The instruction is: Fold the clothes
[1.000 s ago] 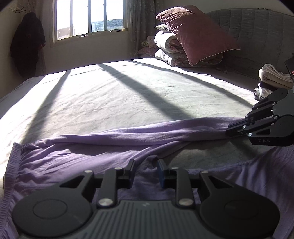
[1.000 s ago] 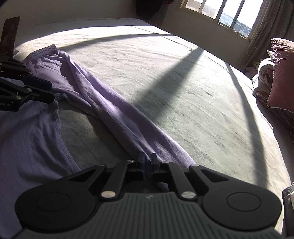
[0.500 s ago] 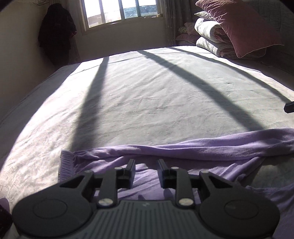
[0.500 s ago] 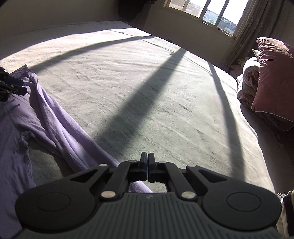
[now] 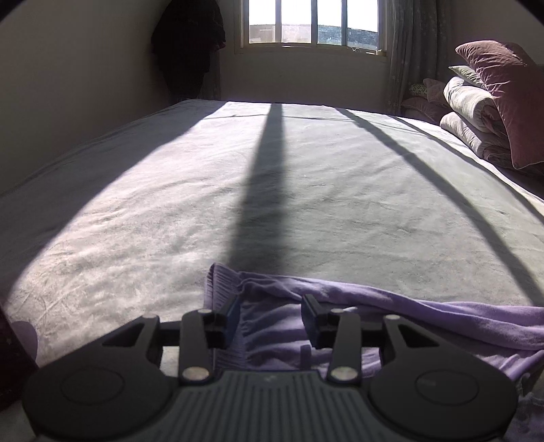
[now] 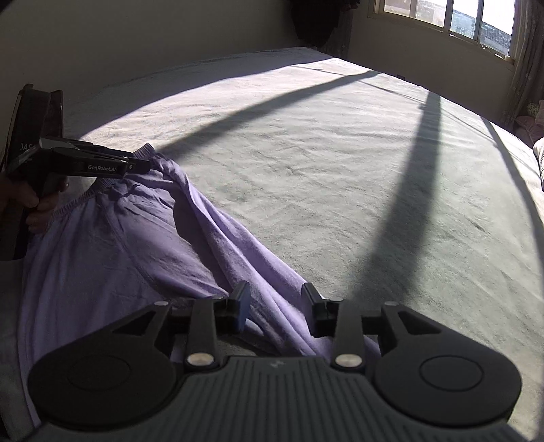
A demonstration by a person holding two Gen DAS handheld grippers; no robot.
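Hard sun through window [image 5: 312, 22], long bar shadows across bed [image 5: 170, 190]; fisheye-bent dark corners

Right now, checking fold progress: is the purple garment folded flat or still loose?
Still loose. The purple garment lies bunched and wrinkled on the bed, one long part trailing out in a rumpled strip, no neat fold visible.

Sunlit bed [image 5: 306, 190], barred window [image 5: 312, 20]

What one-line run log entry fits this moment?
left gripper: open, just opening | right gripper: open, just opening | purple knit trousers: released, on grey bedsheet
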